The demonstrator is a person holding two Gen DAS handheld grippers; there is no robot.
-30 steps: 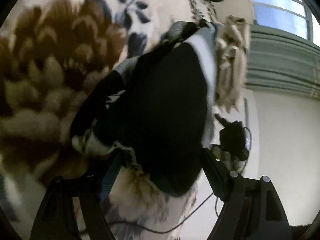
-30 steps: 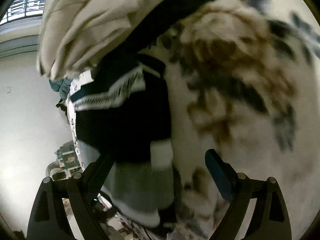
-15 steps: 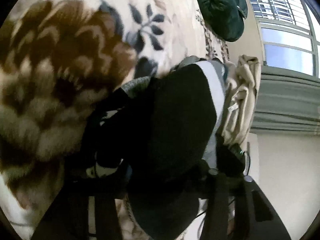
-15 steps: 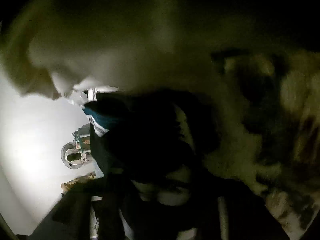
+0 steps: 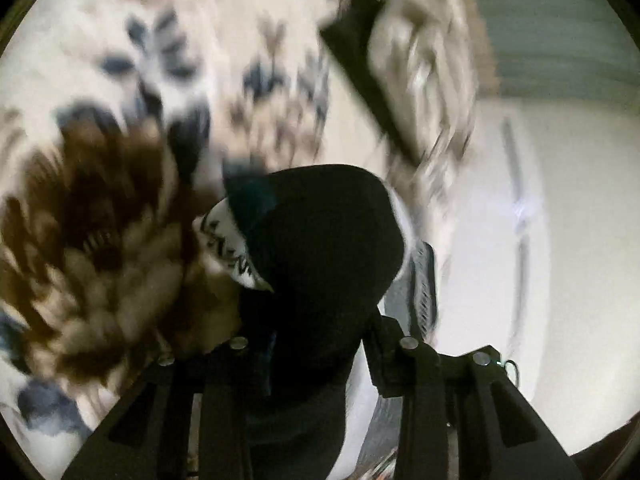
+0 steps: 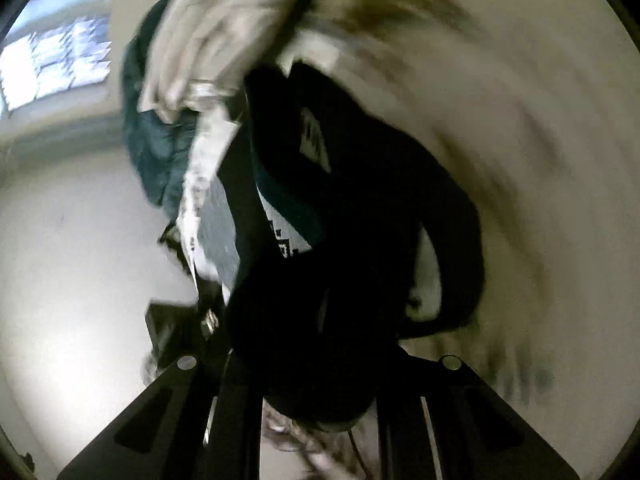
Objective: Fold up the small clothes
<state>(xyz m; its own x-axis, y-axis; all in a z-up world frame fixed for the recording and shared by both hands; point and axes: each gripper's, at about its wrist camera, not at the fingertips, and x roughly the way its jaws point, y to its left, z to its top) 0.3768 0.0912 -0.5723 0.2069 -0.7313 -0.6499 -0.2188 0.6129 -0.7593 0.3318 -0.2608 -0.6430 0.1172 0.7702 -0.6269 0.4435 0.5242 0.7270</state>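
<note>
- Black cloth, a small dark garment [image 5: 320, 240] with a white patterned band and a teal edge, is hanging bunched between both grippers, lifted just above the floral blanket [image 5: 120, 220].
- Left gripper [image 5: 312, 344] is pinching the garment's lower fold; its jaws have just been closing and are now standing narrow, with the black cloth filling the gap between them.
- Right gripper [image 6: 316, 364] is gripping another part of the same garment [image 6: 340, 240]; its jaws have just been closing too and are nearly together, with the fabric pressed between them.
- Seen from the right wrist, the garment is looping over itself, its white band [image 6: 284, 232] showing in the middle of the bundle.
- Beige cloth [image 6: 224, 36] is lying crumpled beyond the garment, farther from the grippers, with a dark green item [image 6: 156, 152] beside it.
- Beyond the garment in the left wrist view, the same beige cloth [image 5: 424, 64] is sitting at the blanket's edge, blurred.
- Pale floor [image 5: 520, 240] is showing to one side of the garment, past the blanket's edge.
</note>
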